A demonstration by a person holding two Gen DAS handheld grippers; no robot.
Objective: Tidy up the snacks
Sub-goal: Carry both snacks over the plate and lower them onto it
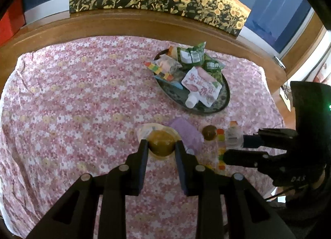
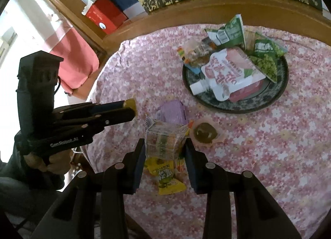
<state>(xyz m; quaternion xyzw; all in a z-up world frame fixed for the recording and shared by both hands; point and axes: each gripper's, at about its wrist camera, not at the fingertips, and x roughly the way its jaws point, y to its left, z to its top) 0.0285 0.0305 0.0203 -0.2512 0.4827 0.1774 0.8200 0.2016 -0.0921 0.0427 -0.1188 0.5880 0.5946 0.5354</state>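
Snacks: several already fill the plate (image 2: 234, 109); my left gripper (image 1: 161, 144) jaws clamp a jelly cup (image 1: 161, 141), my right gripper (image 2: 164, 145) jaws clamp a clear packet (image 2: 164, 138), and others wait on the tabletop (image 1: 72, 98).

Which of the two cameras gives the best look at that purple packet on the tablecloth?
The right wrist view: the purple packet lies uncovered beyond the clear snack bag. In the left wrist view it is blurred, and the left gripper covers its near end.
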